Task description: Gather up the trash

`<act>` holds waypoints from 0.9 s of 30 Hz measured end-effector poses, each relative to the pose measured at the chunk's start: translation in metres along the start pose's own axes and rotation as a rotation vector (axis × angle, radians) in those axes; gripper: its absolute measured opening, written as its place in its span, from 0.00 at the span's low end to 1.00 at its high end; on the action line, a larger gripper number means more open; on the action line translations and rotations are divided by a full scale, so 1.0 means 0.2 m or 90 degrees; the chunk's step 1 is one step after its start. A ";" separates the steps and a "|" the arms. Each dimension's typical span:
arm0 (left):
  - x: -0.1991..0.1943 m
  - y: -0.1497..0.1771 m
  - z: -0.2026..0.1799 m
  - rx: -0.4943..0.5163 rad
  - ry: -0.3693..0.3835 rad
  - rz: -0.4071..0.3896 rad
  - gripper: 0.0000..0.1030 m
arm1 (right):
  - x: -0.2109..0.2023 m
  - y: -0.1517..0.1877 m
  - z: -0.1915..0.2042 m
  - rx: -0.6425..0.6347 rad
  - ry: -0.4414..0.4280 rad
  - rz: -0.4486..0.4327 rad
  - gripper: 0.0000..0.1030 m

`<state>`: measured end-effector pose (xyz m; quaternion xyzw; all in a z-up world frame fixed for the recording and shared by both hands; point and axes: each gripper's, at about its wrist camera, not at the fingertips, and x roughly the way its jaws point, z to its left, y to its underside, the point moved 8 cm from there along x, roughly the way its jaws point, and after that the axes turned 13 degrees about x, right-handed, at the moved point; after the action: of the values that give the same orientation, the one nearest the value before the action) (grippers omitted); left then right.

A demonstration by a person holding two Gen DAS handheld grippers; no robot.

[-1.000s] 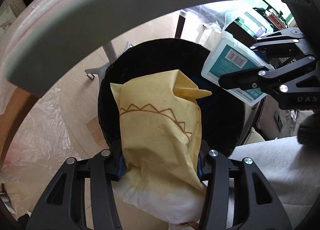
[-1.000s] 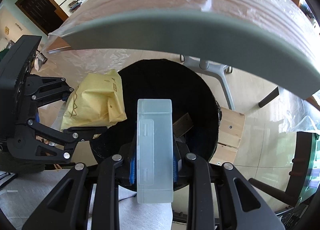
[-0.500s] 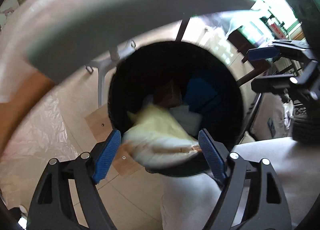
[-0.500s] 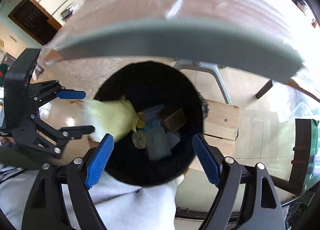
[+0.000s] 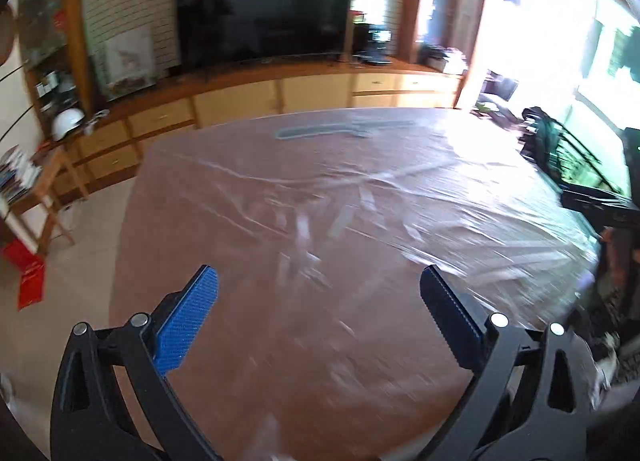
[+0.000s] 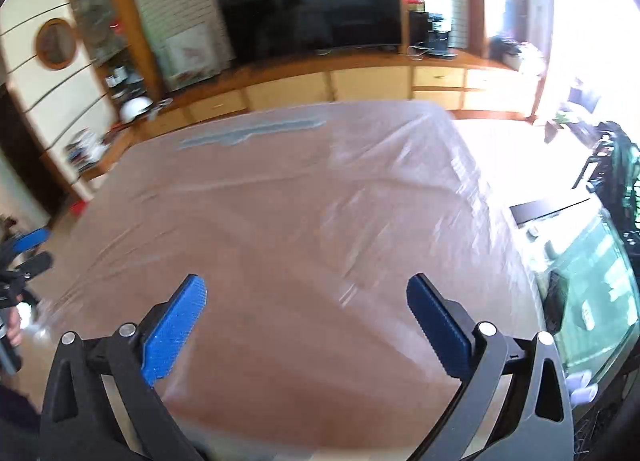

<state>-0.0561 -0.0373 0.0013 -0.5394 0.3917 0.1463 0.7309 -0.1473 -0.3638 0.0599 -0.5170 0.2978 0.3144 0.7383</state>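
Left gripper (image 5: 318, 293) and right gripper (image 6: 306, 303): jaws spread wide, holding nothing, both above the desk (image 5: 360, 201), apparently plastic-covered; view blurred.

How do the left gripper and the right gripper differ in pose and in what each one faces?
The left gripper sits over the table's left part, floor beyond its left edge; the right gripper sits toward the right part, with a glass tank beside it. Past the left gripper the plastic cover looks more crumpled than past the right gripper. Both are open, empty, and point at the TV.
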 end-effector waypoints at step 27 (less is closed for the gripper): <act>0.54 -0.06 0.46 -0.158 -0.141 0.114 0.99 | 0.69 -0.40 -0.44 0.016 0.134 0.017 0.97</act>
<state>0.0596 0.0184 -0.0599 -0.5690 0.3340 0.3167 0.6814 -0.0097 -0.4467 -0.0255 -0.5341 0.3844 0.2642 0.7051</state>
